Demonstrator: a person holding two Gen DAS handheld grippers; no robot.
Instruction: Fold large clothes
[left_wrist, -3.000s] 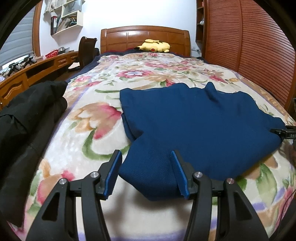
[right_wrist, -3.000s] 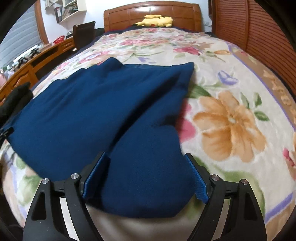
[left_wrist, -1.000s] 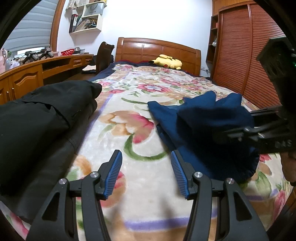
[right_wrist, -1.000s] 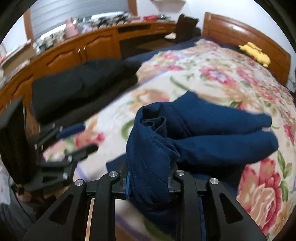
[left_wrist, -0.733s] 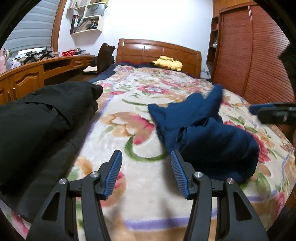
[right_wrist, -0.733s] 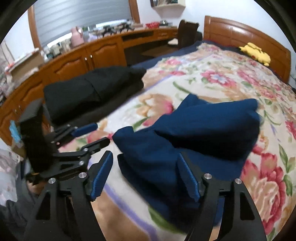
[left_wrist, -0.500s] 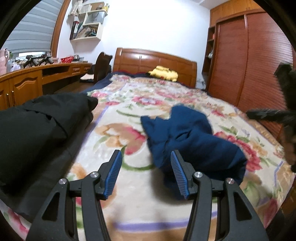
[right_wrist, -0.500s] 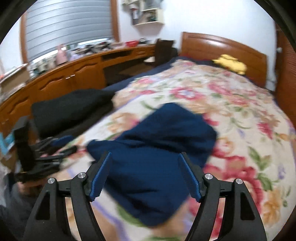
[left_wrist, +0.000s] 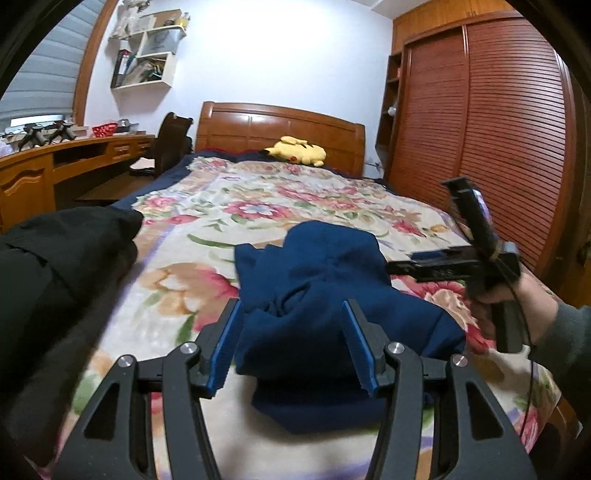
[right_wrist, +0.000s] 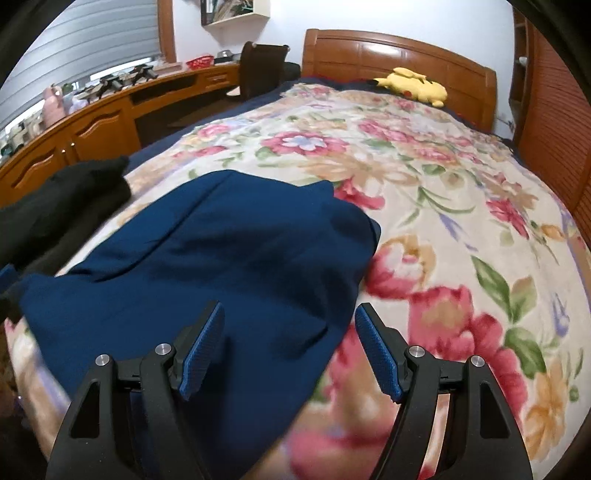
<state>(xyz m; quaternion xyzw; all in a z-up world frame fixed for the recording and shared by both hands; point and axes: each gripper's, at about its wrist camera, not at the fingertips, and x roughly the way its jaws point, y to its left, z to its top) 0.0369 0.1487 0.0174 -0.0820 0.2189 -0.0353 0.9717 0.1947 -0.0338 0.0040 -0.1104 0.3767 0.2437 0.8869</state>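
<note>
We see the navy sweater (left_wrist: 332, 295) bunched on the floral bedspread (left_wrist: 184, 280), just ahead of the spread, empty left claw (left_wrist: 291, 347); the right claw (right_wrist: 288, 350), just opened and empty, hovers over its right edge.

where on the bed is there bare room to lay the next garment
Free: the floral blanket between the blue garment and the yellow plush toy, and the strip toward the wardrobe. Crowded: the near edge, with the black clothes beside the blue garment.
</note>
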